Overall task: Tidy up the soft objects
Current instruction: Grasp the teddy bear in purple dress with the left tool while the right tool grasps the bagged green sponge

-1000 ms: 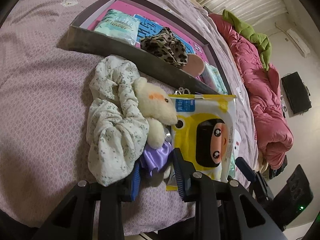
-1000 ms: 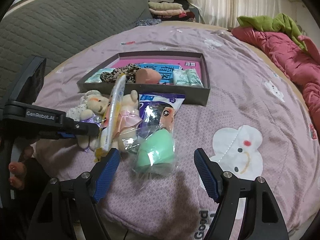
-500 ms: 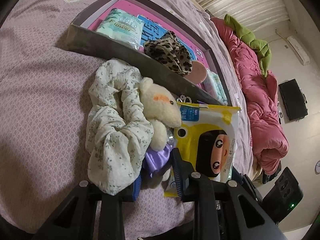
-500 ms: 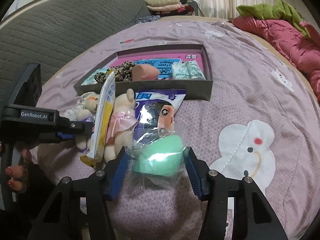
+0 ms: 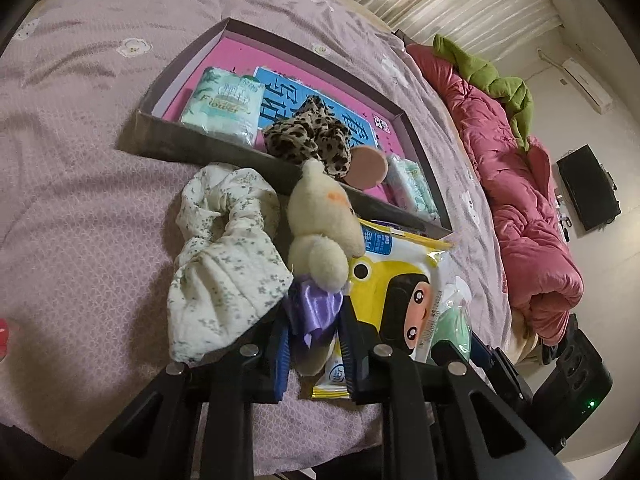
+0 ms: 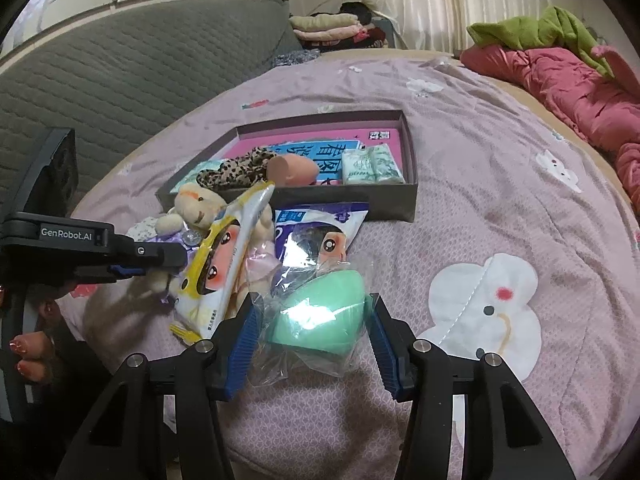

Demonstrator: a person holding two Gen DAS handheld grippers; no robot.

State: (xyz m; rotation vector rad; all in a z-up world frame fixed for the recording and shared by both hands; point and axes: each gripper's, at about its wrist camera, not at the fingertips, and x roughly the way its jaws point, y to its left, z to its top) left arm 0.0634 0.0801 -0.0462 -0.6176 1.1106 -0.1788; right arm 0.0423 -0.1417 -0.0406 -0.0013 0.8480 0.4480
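Observation:
A cream plush bear (image 5: 324, 224) in a purple dress lies between a floral cloth scrunchie (image 5: 224, 264) and a yellow wipes pack (image 5: 400, 280). My left gripper (image 5: 314, 314) is closing, and its pads press the bear's purple dress and leg. In the right wrist view, my right gripper (image 6: 312, 306) is closing on a green sponge (image 6: 320, 312) in a clear bag, with the pads against the bag's sides. A purple wipes pack (image 6: 320, 232) lies just beyond it. The dark box (image 6: 400, 200) behind holds a leopard scrunchie (image 5: 308, 140), tissue packs (image 5: 224, 104) and a pink sponge (image 5: 366, 164).
Everything rests on a lilac bedspread (image 6: 500, 184). A pink quilt (image 6: 580, 96) with a green cloth (image 6: 532, 32) on it lies at the right. A grey padded headboard (image 6: 140, 68) stands behind. A person's toes (image 6: 28, 356) show at the lower left, past the bed's edge.
The right jaws came in from wide apart onto the bagged green sponge. The left jaws narrowed on the bear's purple dress, and the bear now sits higher against the box wall.

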